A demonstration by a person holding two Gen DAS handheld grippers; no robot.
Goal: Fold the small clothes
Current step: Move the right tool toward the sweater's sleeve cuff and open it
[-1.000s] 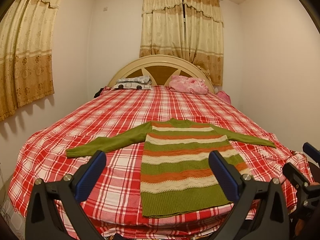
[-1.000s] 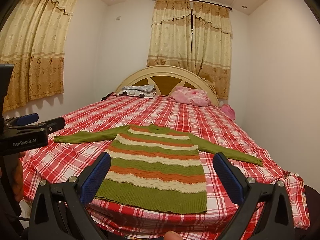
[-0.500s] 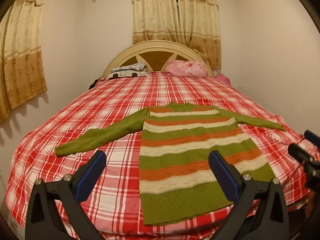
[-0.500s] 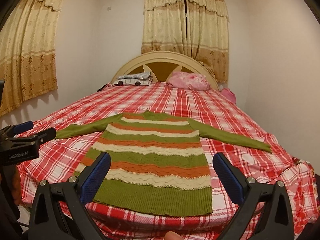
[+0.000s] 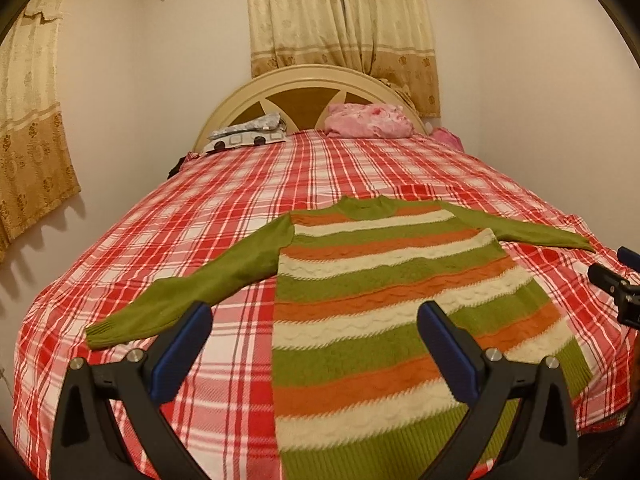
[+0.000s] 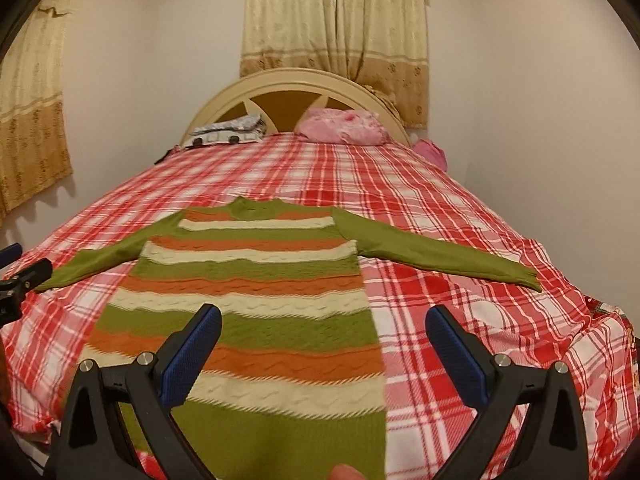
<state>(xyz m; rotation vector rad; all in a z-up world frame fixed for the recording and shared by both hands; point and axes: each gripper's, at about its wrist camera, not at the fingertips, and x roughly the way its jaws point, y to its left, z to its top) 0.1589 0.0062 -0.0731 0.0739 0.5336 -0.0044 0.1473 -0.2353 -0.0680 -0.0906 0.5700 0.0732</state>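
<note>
A striped green, orange and cream sweater lies flat and face up near the foot of a bed covered in red plaid, both sleeves spread wide, its hem close to the mattress edge. The left hand-held gripper hovers over the sweater's left side with its jaws spread wide and nothing between them; the right hand-held gripper is likewise open and empty above the lower body of the garment. No fold has been made yet. The risks ahead appear to lie in the grasp: the thick knit sits directly on loose bedding, so a pinch that goes too deep could gather the plaid sheet along with the sleeve, and an uneven pull near the hem could drag the sweater off the bed's edge or leave the fold crooked.
</note>
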